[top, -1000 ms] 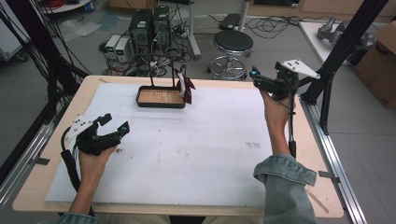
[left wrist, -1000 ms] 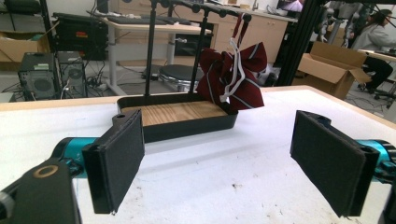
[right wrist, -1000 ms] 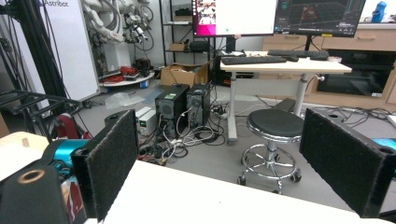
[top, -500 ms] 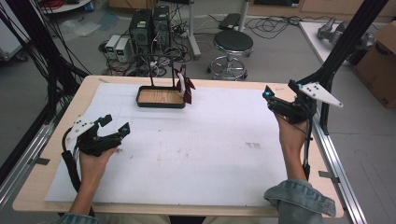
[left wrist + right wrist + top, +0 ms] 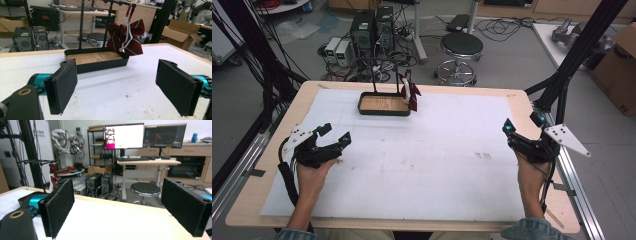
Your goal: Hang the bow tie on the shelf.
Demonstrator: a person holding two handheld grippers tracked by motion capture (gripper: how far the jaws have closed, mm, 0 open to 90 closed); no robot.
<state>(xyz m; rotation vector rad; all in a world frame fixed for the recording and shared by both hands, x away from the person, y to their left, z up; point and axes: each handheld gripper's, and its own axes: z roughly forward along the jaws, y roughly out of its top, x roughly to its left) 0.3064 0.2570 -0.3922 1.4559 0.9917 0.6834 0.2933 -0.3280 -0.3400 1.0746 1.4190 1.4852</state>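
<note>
The striped maroon bow tie [image 5: 126, 37] is hanging on the rack [image 5: 108, 27] over the black tray [image 5: 383, 104]. Both the left gripper [image 5: 333, 137] and right gripper [image 5: 520, 124] are resting wide apart and empty, well away, so any handling is looking untouched.

The tray [image 5: 100, 65] has matt black metal walls and a wood-grain floor. A dark red striped cloth [image 5: 126, 40] hangs from its rack. The table [image 5: 272, 145] is pale wood under scuffed white paper.

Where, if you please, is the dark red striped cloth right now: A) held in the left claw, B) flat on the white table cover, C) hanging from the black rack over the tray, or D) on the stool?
C: the striped cloth dangles from the rack above the wood-floored tray.
</note>
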